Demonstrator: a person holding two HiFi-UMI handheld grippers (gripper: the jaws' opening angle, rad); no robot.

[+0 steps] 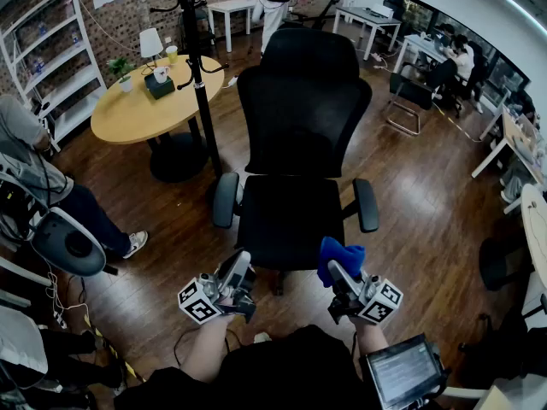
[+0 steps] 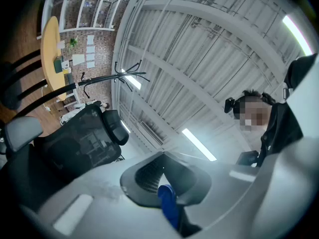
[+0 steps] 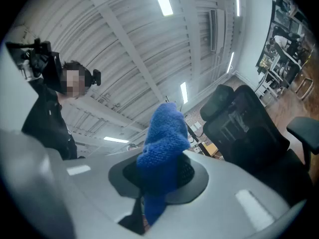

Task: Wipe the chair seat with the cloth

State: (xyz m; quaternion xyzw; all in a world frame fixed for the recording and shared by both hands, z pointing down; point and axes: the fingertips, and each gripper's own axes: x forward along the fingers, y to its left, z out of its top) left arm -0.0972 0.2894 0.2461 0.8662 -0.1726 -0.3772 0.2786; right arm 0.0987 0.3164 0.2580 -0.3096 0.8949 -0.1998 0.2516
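Note:
A black office chair (image 1: 299,118) stands in front of me, its seat (image 1: 286,225) bare between two armrests. Both grippers hover side by side near the seat's front edge, tilted upward. The right gripper (image 1: 335,272) is shut on a bunched blue cloth (image 1: 342,257). In the right gripper view the cloth (image 3: 162,148) sticks up from the jaws (image 3: 158,188), with the chair (image 3: 249,128) off to the right. The left gripper (image 1: 240,266) looks shut and holds nothing. Its own view shows the closed jaws (image 2: 167,193) against the ceiling, with the chair (image 2: 75,143) at the left.
A coat stand (image 1: 198,75) and a round wooden table (image 1: 141,105) stand behind the chair to the left. A seated person (image 1: 51,186) and another chair (image 1: 64,242) are at the left. Desks with people fill the far right. A tablet (image 1: 402,370) sits at my lower right.

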